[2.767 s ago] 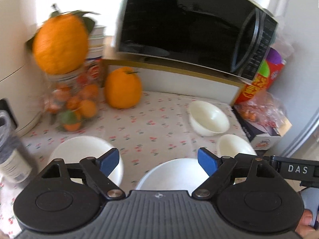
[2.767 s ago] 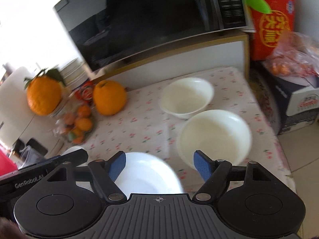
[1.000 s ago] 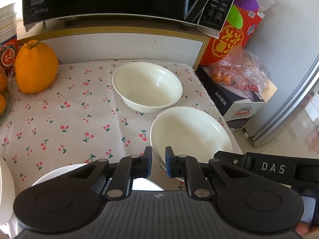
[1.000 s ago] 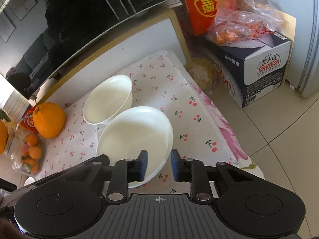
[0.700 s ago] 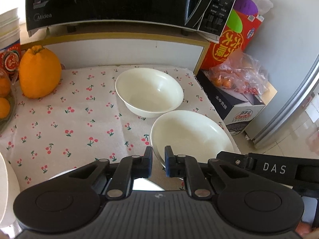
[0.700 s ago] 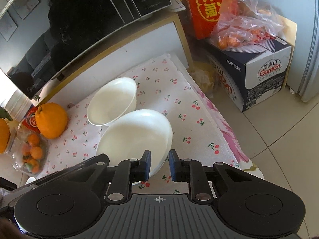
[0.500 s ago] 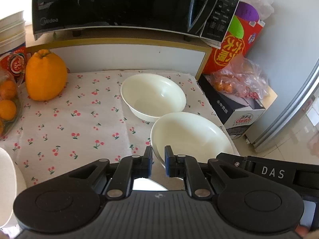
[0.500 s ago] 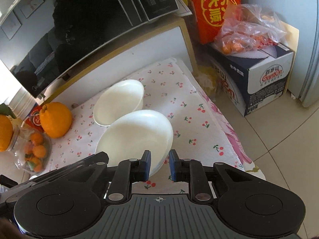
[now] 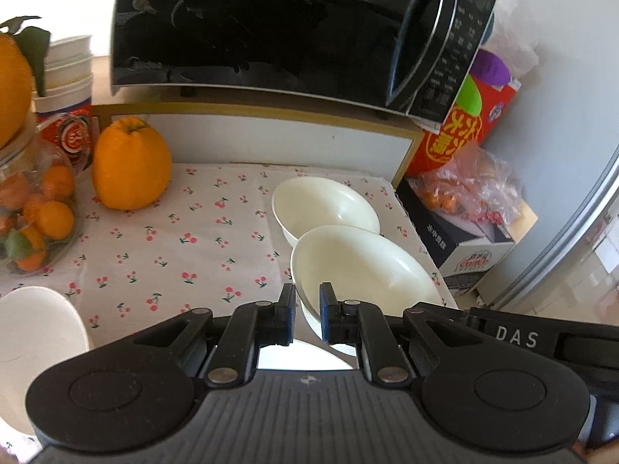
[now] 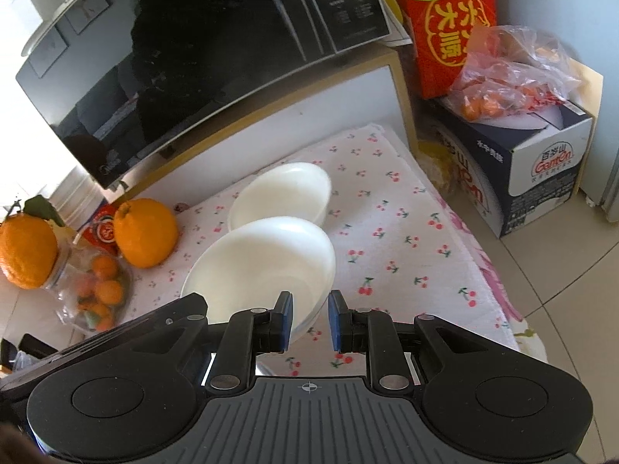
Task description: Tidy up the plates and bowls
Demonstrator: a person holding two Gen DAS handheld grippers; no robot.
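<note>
A wide white bowl [image 9: 359, 266] [image 10: 263, 263] hangs tilted just above the cherry-print tablecloth [image 9: 174, 239], held by both grippers. My left gripper [image 9: 307, 309] is shut on its near left rim. My right gripper [image 10: 309, 317] is shut on its near right rim; its black arm shows at the right of the left wrist view. Right behind stands a smaller, deeper white bowl [image 9: 325, 205] [image 10: 282, 189], partly overlapped by the held one. Another white bowl [image 9: 35, 340] sits at the near left, and a white plate [image 9: 301, 355] shows under the left gripper.
A black microwave [image 9: 271, 31] stands on a shelf over the back of the table. A large orange [image 9: 131, 162], a jar of small oranges [image 9: 35, 212] and stacked cups [image 9: 65, 77] are at the left. A carton with bagged oranges [image 10: 541, 178] stands on the floor right of the table's edge.
Both grippers, open earlier, have shut on the wide bowl's rim. Over the last second they rose with it, and it now overlaps the deeper bowl behind.
</note>
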